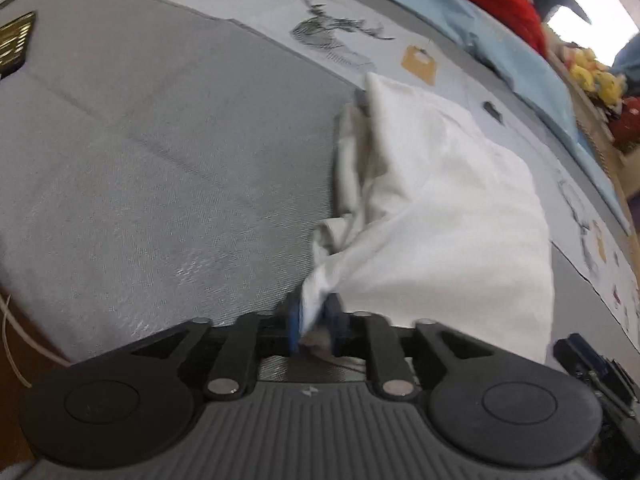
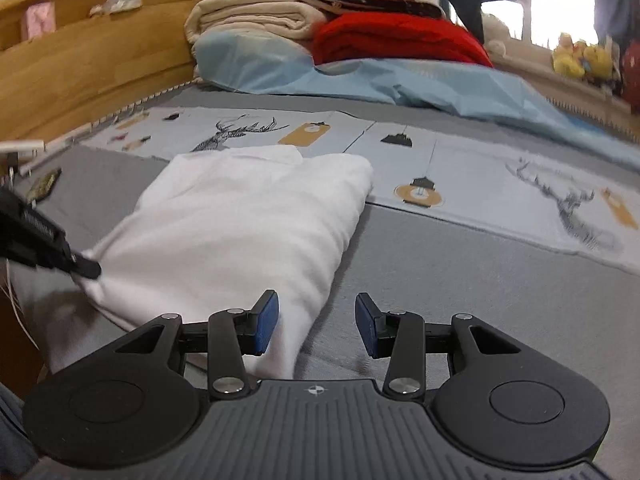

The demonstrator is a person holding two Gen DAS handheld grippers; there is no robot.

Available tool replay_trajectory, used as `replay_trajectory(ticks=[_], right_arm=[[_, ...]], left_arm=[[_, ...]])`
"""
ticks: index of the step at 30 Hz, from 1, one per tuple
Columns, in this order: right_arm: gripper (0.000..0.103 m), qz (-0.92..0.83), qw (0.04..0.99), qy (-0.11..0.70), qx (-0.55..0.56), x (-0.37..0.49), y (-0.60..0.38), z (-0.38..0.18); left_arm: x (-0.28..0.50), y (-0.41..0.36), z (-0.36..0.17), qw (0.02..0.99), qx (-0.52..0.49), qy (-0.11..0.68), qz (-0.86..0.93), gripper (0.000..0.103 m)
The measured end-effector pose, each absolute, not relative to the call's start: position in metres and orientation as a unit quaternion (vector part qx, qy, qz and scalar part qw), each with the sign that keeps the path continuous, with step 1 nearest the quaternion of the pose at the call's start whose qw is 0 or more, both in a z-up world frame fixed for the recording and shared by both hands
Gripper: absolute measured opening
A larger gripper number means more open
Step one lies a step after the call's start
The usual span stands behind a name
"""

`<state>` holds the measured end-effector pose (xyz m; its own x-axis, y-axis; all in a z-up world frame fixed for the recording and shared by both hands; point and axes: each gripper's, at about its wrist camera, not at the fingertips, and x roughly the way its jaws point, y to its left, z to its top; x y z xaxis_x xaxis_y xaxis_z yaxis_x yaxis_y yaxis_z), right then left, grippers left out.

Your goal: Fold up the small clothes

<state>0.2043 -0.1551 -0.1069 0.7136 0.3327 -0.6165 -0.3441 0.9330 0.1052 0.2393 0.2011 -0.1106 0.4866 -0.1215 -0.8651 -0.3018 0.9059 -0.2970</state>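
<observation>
A white garment [image 1: 440, 220] lies partly folded on the grey bed cover [image 1: 160, 140], with loose folds bunched along its left edge. My left gripper [image 1: 314, 322] is shut on the garment's near corner, and the cloth is pinched between its blue pads. In the right wrist view the same garment [image 2: 248, 224] stretches away from me, and the left gripper [image 2: 82, 266] holds its left corner. My right gripper [image 2: 317, 324] stands open at the near right edge of the garment. A bit of cloth lies beside its left pad [image 2: 266, 322], and neither pad presses on it.
A pale band printed with deer and lamps [image 2: 460, 168] crosses the bed behind the garment. Beyond it lie a light blue sheet [image 2: 400, 80], a red blanket [image 2: 392, 40] and stacked folded bedding [image 2: 256, 12]. A wooden headboard [image 2: 80, 60] runs on the left. Yellow plush toys [image 2: 580, 56] sit far right.
</observation>
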Motion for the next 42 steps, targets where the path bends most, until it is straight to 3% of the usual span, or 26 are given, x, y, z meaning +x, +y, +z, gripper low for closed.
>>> replay_trajectory(ticks=[1,4,6,12,17,23,29,31,32,33,37,42], right_arm=[[0.045,0.186,0.923,0.338,0.008,0.208,-0.158,-0.106],[0.051,0.197,0.914,0.353,0.045,0.223,-0.167,-0.096],[0.058,0.200,0.909,0.361,0.062,0.238,-0.175,-0.090],[0.062,0.188,0.871,0.430,0.146,0.304,-0.191,-0.095],[0.063,0.189,0.861,0.456,0.121,0.375,-0.173,-0.093],[0.068,0.208,0.820,0.502,0.182,0.451,-0.155,-0.111],[0.071,0.199,0.806,0.525,0.186,0.481,-0.137,-0.135],[0.053,0.198,0.805,0.527,0.185,0.484,-0.137,-0.135],[0.025,0.206,0.806,0.527,0.174,0.485,-0.136,-0.134],[0.014,0.212,0.807,0.529,0.156,0.485,-0.135,-0.133],[0.012,0.227,0.826,0.507,0.099,0.473,-0.137,-0.123],[0.011,0.177,0.858,0.467,0.124,0.441,-0.188,-0.112]], left_arm=[[0.239,0.202,-0.110,0.834,-0.213,0.504,0.064,0.050],[0.233,0.207,-0.107,0.829,-0.222,0.508,0.076,0.074],[0.225,0.213,-0.106,0.823,-0.240,0.508,0.084,0.080],[0.211,0.223,-0.109,0.798,-0.312,0.504,0.104,0.080],[0.211,0.212,-0.117,0.769,-0.387,0.503,0.076,0.080],[0.217,0.209,-0.128,0.738,-0.454,0.495,0.059,0.080],[0.226,0.204,-0.127,0.749,-0.442,0.488,0.077,0.070],[0.231,0.201,-0.126,0.760,-0.420,0.488,0.088,0.032],[0.233,0.201,-0.128,0.761,-0.417,0.490,0.088,0.027],[0.234,0.202,-0.130,0.757,-0.423,0.489,0.091,0.024],[0.258,0.199,-0.126,0.766,-0.390,0.500,0.101,0.020],[0.345,0.181,-0.113,0.792,-0.267,0.547,0.035,0.020]])
